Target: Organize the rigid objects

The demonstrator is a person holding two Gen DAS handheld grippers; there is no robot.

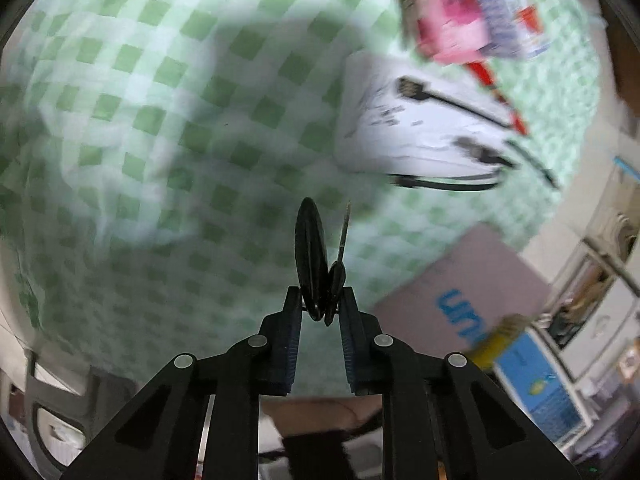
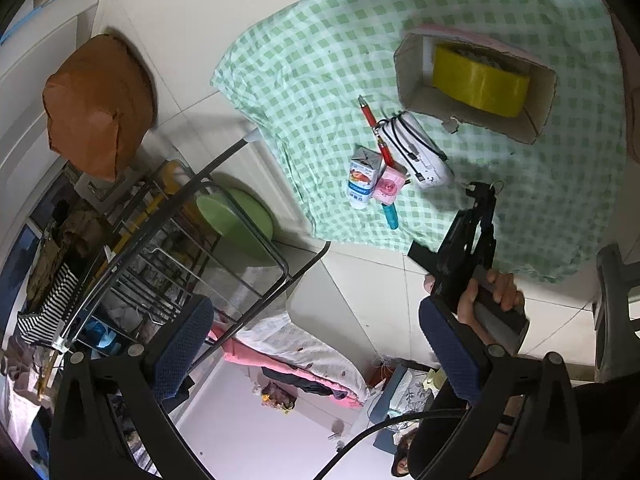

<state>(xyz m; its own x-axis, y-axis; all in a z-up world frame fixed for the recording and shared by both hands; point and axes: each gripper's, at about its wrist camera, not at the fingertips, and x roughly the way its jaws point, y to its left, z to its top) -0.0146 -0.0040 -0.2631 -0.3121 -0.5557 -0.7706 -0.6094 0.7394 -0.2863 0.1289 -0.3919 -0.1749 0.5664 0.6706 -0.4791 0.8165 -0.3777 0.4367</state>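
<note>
I'm counting one yellow tape roll [image 2: 480, 80] in one cardboard box [image 2: 412, 76], one white power bank [image 2: 434, 168], one red pen [image 2: 376, 130], one milk carton [image 2: 360, 180], one pink box [image 2: 388, 188], one blue tube [image 2: 391, 216], one key bunch [image 1: 320, 264].

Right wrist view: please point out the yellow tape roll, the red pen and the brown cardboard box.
Yellow tape roll [image 2: 478, 82], right wrist view, outer side.
Red pen [image 2: 370, 118], right wrist view, barrel.
Brown cardboard box [image 2: 410, 76], right wrist view, left wall.

Bare checked cloth [image 1: 168, 128] left; white box [image 1: 404, 124], cartons [image 1: 476, 20] crowd right.
</note>
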